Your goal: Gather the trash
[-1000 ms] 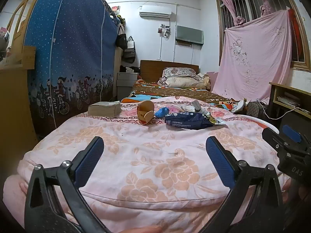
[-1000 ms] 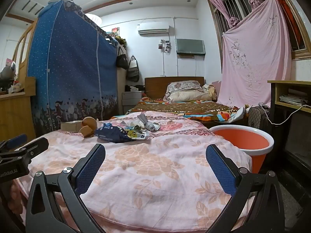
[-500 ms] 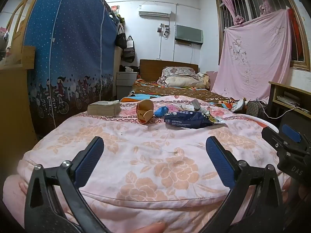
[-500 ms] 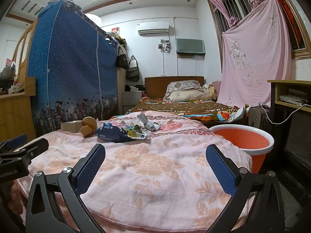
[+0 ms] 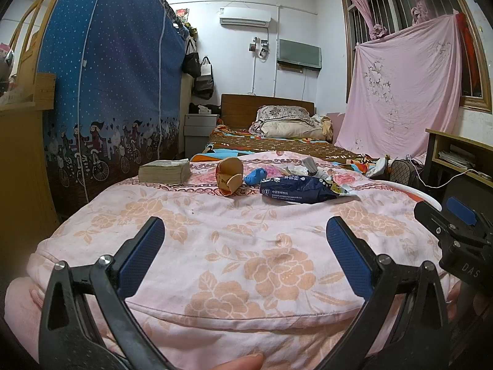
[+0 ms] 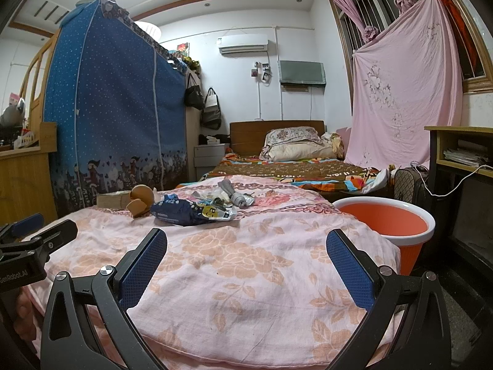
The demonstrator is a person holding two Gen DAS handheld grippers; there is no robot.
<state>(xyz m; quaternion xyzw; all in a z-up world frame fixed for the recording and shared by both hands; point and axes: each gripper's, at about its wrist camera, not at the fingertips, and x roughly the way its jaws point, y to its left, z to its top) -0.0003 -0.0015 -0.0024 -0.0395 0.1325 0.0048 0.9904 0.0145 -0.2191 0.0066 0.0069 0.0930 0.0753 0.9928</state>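
Trash lies at the far side of a pink floral quilt [image 5: 246, 246]: a dark blue snack bag [image 5: 300, 188] [image 6: 188, 212], a tan paper cup on its side [image 5: 228, 175] [image 6: 141, 199], a small blue scrap [image 5: 255, 176] and crumpled grey wrappers [image 6: 235, 196]. An orange bin with a white rim [image 6: 385, 223] stands on the floor right of the quilt. My left gripper [image 5: 245, 246] is open and empty over the near quilt. My right gripper [image 6: 246, 259] is open and empty, beside the left one.
A thick book [image 5: 165, 171] lies at the quilt's far left. A blue fabric wardrobe [image 5: 107, 92] stands on the left, a bed [image 5: 277, 141] behind, a desk [image 6: 462, 154] and a bag [image 6: 409, 185] on the right.
The left view has risen and tilted slightly, so the trash sits a little higher in it. The right gripper has barely moved. Both stay open.
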